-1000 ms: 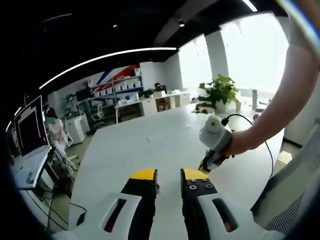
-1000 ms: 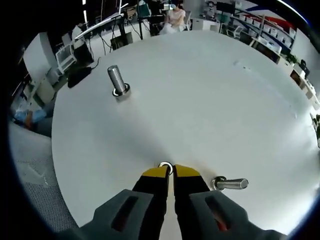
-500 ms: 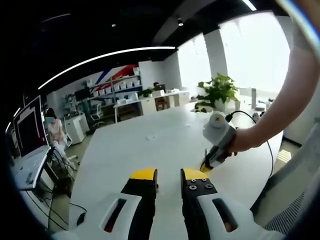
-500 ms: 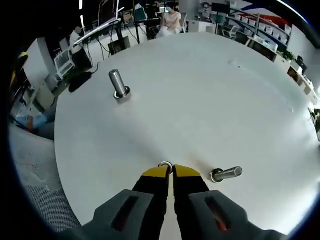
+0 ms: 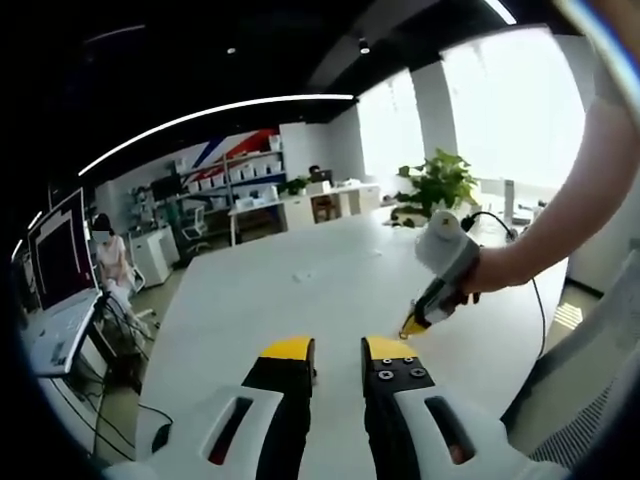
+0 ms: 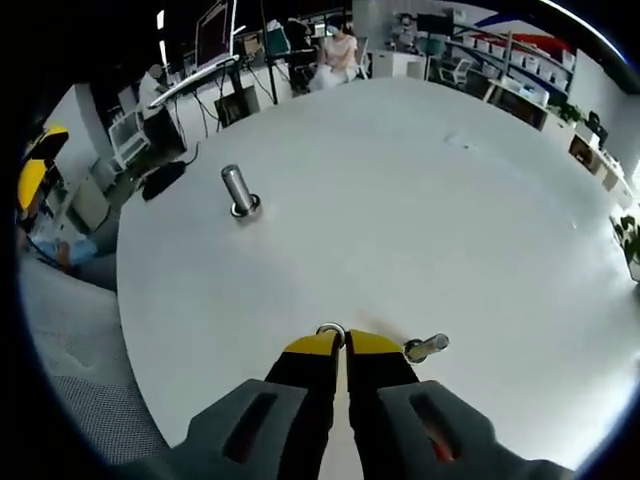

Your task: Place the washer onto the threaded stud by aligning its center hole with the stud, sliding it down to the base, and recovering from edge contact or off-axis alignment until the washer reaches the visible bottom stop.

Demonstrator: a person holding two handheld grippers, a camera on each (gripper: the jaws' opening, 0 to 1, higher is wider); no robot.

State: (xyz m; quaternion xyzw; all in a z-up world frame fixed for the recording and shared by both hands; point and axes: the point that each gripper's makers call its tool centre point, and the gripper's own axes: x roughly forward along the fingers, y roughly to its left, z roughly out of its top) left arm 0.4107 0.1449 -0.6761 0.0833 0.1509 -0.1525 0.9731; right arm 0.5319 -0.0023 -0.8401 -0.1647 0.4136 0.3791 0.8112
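So far my right gripper [image 6: 336, 343] pinches the washer [image 6: 331, 330]; upright stud [image 6: 238, 189] unthreaded, well apart. Left gripper [image 5: 337, 349] parted, empty.

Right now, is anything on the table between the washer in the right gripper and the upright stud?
Nothing visible. The right gripper holds the washer; bare white table runs to the upright stud. A second bolt lies off to the side.

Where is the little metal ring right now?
In the right gripper view, the washer is pinched at the right gripper's jaw tips, above the white table, near a lying bolt.
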